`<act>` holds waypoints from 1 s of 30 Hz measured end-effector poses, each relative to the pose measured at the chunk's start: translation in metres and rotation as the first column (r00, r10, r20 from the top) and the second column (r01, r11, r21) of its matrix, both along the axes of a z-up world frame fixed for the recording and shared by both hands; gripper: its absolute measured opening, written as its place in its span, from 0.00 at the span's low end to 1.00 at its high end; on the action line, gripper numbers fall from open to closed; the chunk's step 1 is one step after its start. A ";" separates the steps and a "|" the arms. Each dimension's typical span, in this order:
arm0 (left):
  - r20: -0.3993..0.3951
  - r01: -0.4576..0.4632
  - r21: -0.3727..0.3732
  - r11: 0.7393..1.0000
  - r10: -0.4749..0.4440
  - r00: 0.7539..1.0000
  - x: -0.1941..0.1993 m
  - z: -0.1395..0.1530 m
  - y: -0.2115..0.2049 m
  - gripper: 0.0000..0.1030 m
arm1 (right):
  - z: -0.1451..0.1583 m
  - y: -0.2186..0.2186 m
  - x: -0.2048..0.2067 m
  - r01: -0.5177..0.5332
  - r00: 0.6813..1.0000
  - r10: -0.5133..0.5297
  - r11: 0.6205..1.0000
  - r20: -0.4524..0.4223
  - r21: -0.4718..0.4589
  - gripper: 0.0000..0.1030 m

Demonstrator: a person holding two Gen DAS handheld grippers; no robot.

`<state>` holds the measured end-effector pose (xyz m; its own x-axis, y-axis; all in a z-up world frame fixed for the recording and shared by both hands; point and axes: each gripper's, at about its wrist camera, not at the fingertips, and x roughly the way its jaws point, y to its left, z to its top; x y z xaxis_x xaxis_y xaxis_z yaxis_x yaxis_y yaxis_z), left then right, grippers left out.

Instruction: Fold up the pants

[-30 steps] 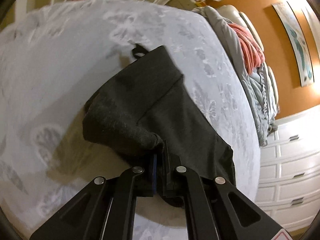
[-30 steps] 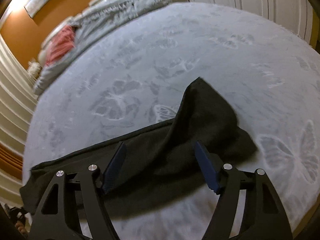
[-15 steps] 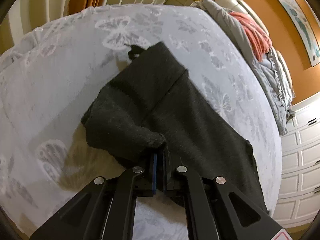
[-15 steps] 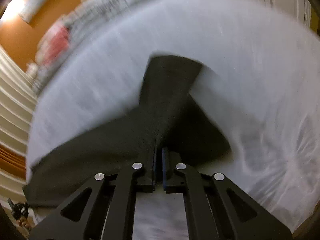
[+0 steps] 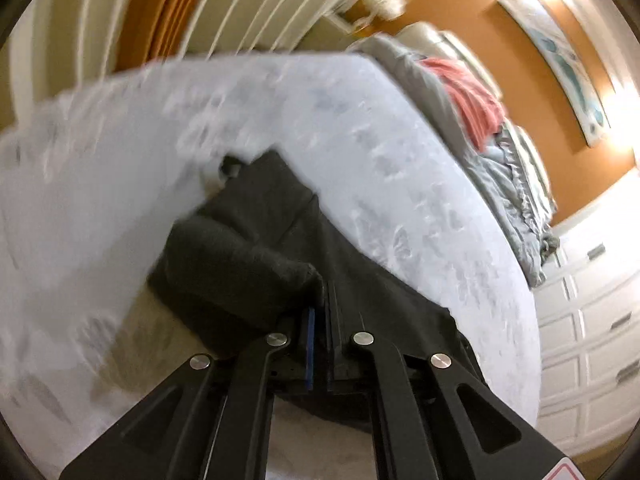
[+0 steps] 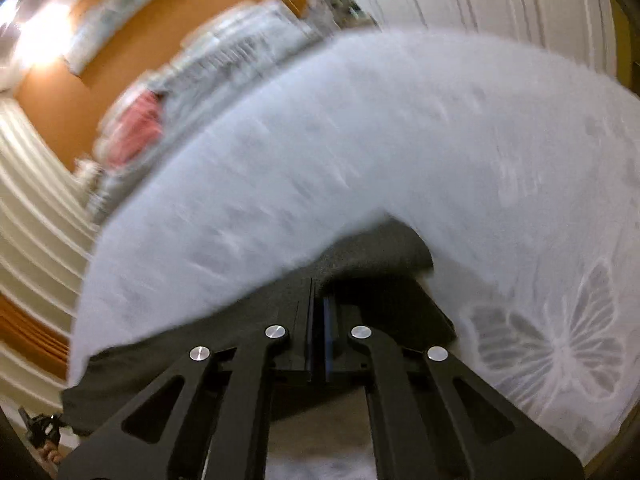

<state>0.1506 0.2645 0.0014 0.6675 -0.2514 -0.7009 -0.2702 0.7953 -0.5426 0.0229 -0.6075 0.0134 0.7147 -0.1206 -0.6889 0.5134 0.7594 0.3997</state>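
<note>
Dark grey pants (image 5: 264, 236) lie on a white bedspread (image 5: 120, 152) with a butterfly pattern. My left gripper (image 5: 322, 304) is shut on a bunched edge of the pants and holds it lifted above the bed. The rest of the pants trails away toward the far edge. In the right wrist view my right gripper (image 6: 318, 304) is shut on another edge of the pants (image 6: 372, 252), also raised off the bedspread (image 6: 400, 140). Both views are motion-blurred.
A heap of grey bedding with a pink blanket (image 5: 472, 96) lies along the far side of the bed. White drawers (image 5: 600, 340) stand at the right. Orange wall and white louvred doors (image 5: 240, 8) lie behind.
My right gripper went from open over the pants to shut on them and lifted. Both grippers have risen and tilted up with the fabric; the left stayed shut throughout.
</note>
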 end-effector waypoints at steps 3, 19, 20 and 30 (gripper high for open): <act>-0.191 0.026 0.044 0.999 -0.018 0.981 0.019 -0.038 0.007 0.04 | -0.048 -0.011 0.005 0.039 0.975 -0.030 0.999 -0.218 0.037 0.08; -0.173 -0.023 -0.200 0.980 -0.012 0.985 -0.001 -0.039 0.024 0.57 | 0.048 0.136 0.042 -0.242 0.970 0.239 0.955 -0.037 -0.175 0.61; -0.158 -0.018 -0.163 0.986 -0.008 0.987 0.002 -0.036 0.015 0.31 | 0.048 0.155 0.053 -0.294 0.956 0.290 0.936 -0.052 -0.193 0.61; -0.203 -0.055 0.109 0.993 0.076 0.976 0.001 -0.015 -0.002 0.17 | 0.021 0.370 0.149 -0.700 0.709 0.690 0.663 -0.147 -0.265 0.57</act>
<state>0.1520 0.2624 -0.0138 0.5183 -0.1320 -0.8450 -0.4213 0.8204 -0.3866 0.1718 -0.2377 0.0340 0.6498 0.2128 -0.7297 -0.2014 0.9739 0.1046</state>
